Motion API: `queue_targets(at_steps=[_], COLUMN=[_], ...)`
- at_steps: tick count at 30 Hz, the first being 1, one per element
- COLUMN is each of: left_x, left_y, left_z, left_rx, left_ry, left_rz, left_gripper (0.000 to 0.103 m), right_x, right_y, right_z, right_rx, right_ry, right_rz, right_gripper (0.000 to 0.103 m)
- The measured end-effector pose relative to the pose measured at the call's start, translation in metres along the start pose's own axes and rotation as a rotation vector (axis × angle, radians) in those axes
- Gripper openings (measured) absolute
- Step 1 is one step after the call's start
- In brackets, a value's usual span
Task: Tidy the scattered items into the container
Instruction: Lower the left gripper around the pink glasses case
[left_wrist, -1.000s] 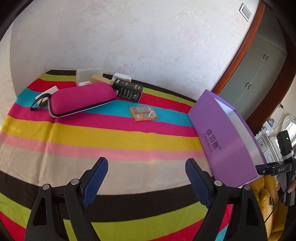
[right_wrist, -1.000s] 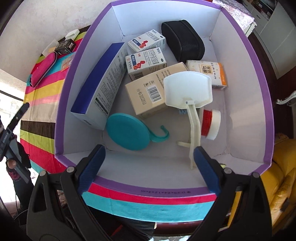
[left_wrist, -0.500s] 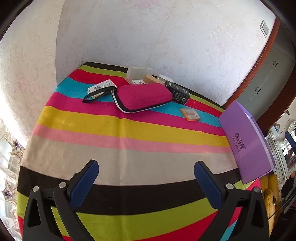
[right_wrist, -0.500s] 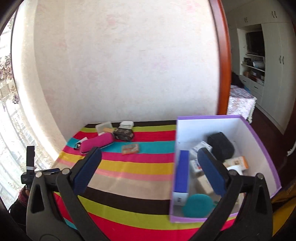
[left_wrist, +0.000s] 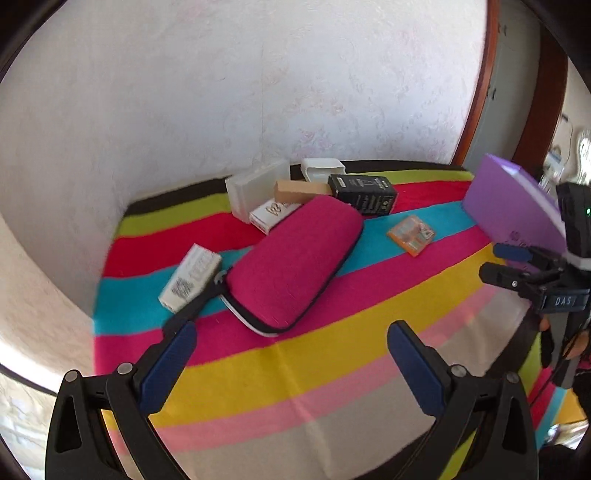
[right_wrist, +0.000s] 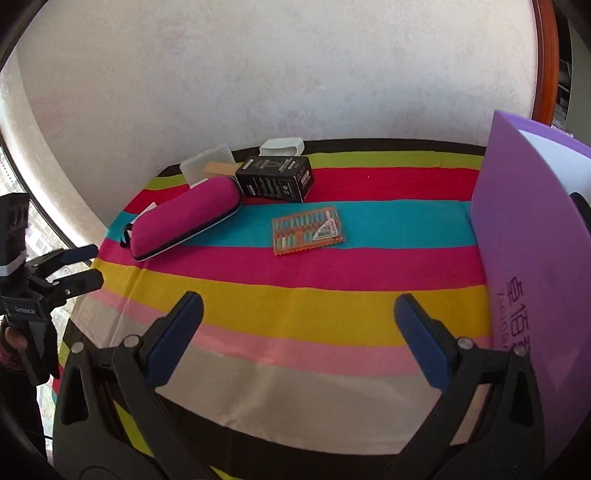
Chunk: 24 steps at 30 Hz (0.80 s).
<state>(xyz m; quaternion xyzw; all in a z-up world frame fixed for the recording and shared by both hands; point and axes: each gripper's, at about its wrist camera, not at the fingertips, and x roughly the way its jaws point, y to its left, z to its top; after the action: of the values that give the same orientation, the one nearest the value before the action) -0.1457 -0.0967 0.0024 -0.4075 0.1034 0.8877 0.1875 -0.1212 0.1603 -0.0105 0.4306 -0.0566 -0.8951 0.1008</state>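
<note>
Both of my grippers have swung back from the purple box (right_wrist: 524, 258) toward the clutter since a second ago, when the right one was looking straight down into it. Now the right gripper (right_wrist: 295, 332) hovers low over the striped cloth (right_wrist: 295, 302), fingers spread wide and holding nothing, lined up with the orange blister pack (right_wrist: 308, 230) lying flat on the blue stripe, near the box at the right. Farther left sit the pink zip case (left_wrist: 291, 262), the black carton (right_wrist: 275, 177) touching its far end, and several small white and clear boxes against the wall. My left gripper (left_wrist: 291, 365) is also spread and empty, facing the pink case. I judge the next pickup is starting: the orange pack for the right, the case for the left.
</note>
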Motion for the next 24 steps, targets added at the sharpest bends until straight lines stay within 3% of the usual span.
queue_targets(at_steps=[2, 5, 11, 16, 20, 24], left_x=[0.007, 0.024, 0.078, 0.1, 0.104, 0.097], left_y=[-0.002, -0.002, -0.009, -0.018, -0.032, -0.034], left_z=[0.014, 0.035, 0.054, 0.049, 0.039, 0.035], left_rx=[0.054, 0.098, 0.177, 0.198, 0.258, 0.246], left_ry=[-0.019, -0.009, 0.13, 0.181, 0.188, 0.181], left_rz=[0.008, -0.073, -0.114, -0.124, -0.056, -0.034], left_gripper=[0.103, 0.103, 0.103, 0.103, 0.103, 0.103], right_x=[0.013, 0.023, 0.042, 0.054, 0.066, 0.074], right_y=[-0.001, -0.003, -0.006, -0.012, -0.009, -0.003], right_z=[0.004, 0.003, 0.0, 0.008, 0.017, 0.022], right_rx=[0.018, 0.052, 0.055, 0.068, 0.037, -0.006], right_ry=[0.013, 0.014, 0.045, 0.063, 0.071, 0.078], right_rz=[-0.006, 0.006, -0.008, -0.005, -0.035, -0.049], right_gripper=[0.103, 0.103, 0.103, 0.103, 0.103, 0.103])
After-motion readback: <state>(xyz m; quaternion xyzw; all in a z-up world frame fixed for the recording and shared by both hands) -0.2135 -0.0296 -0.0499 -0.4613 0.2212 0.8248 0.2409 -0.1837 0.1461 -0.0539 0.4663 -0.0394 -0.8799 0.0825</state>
